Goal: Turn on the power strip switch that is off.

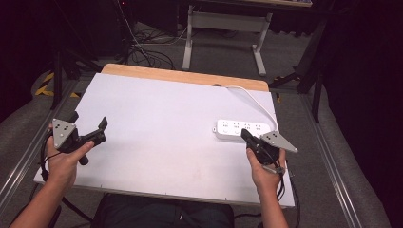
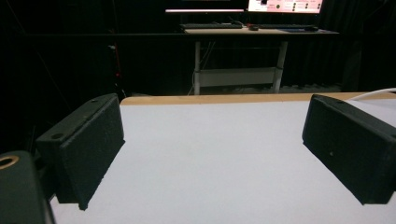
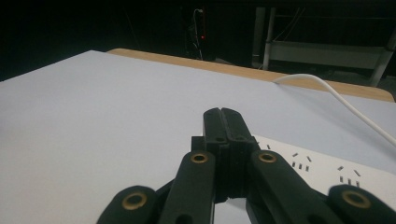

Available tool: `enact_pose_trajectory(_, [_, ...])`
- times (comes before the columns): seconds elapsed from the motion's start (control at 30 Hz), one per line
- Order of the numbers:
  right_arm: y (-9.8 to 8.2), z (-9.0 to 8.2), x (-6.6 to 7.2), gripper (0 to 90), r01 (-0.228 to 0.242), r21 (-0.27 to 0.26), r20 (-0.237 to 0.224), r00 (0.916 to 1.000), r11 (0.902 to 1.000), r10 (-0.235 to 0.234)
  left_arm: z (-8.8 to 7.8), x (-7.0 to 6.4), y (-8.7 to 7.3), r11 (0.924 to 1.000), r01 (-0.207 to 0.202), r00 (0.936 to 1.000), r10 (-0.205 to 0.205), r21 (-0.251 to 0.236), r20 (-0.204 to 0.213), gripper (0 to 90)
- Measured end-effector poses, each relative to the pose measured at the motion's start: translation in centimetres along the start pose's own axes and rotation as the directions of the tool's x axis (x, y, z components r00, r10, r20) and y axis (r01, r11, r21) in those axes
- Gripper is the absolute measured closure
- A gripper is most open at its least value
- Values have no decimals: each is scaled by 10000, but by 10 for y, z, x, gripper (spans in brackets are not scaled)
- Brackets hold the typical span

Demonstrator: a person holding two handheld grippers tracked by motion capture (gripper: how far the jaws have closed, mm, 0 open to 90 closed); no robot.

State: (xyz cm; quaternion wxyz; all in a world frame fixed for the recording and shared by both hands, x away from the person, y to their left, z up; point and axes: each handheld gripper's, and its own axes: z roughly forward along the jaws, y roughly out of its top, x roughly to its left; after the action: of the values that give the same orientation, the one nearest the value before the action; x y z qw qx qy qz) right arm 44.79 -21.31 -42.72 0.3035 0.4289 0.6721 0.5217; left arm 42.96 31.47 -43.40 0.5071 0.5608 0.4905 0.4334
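Right gripper (image 3: 222,114), jaws closed, over white power strip (image 1: 242,129).

White table top (image 1: 157,128) lies bare between the tools; a power strip (image 1: 237,129) (corded) blocks the right.

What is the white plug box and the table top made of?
The power strip looks like smooth, glossy white plastic: moulded shell, rounded corners, cut slots. The table has a matt white sheet on top; its bare far edge looks like light wood, maybe a laminate.
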Motion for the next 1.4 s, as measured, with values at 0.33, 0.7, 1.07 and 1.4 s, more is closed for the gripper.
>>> enact_pose_trajectory(0.33, [3, 5, -7, 900, -261, 301, 201, 9995, 9992, 255, 0, -1, 0, 9999, -123, 9999, 123, 47, 3, 65])
enact_pose_trajectory(0.7, [5, 8, -10, 900, -272, 598, 165, 9995, 9978, 262, 2, -2, -1, 9998, -181, 9998, 180, 87, 79, 66])
enact_pose_trajectory(1.07, [7, 15, -14, 900, -369, 946, 248, 9991, 9948, 347, 2, -3, -1, 9997, -209, 9997, 207, 131, 116, 67])
enact_pose_trajectory(1.4, [9, 25, -14, 900, -324, 1301, 292, 9992, 9910, 288, 2, -3, -1, 9997, -222, 9996, 219, 130, 180, 68])
